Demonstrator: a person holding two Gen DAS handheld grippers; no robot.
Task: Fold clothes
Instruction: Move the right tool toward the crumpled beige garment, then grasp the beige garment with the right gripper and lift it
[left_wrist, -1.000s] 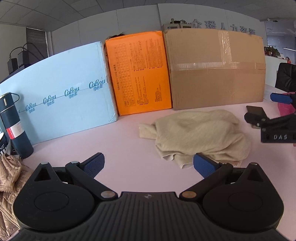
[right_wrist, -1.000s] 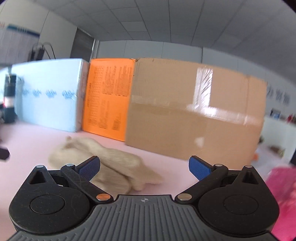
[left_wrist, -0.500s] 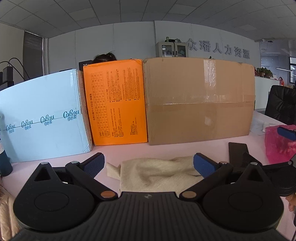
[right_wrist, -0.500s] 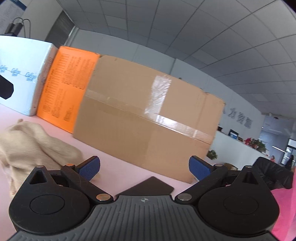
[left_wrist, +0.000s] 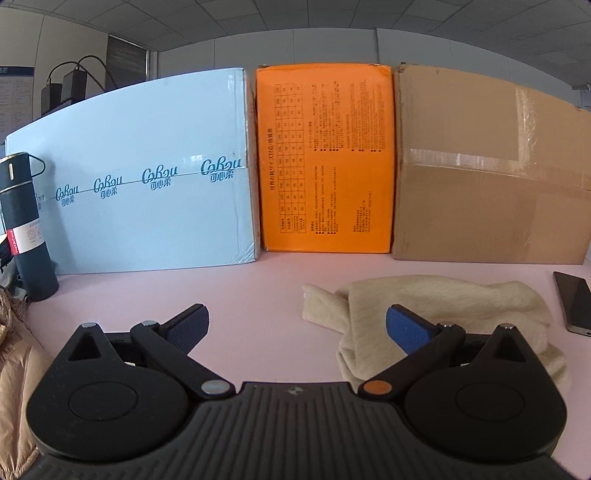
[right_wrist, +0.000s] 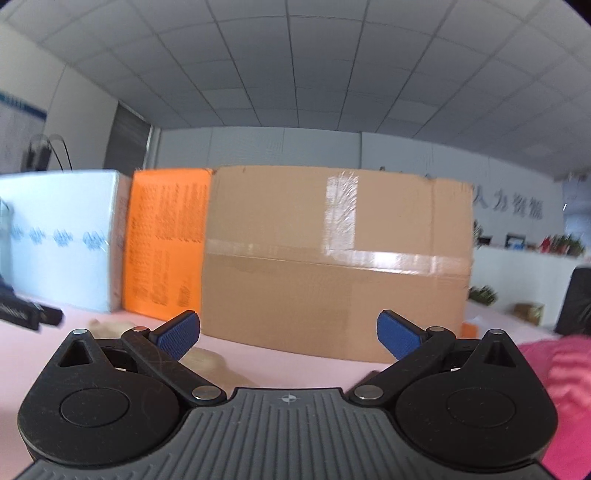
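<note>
Pink table (left_wrist: 258, 288) bears cream sweater (left_wrist: 443, 306) beneath left tool (left_wrist: 295, 328).

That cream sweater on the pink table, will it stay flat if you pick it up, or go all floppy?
Probably floppy: the cream sweater lies in soft, rumpled folds. It looks fuzzy, so the open left gripper should grip it without much slipping. It likely drapes and drags.
</note>
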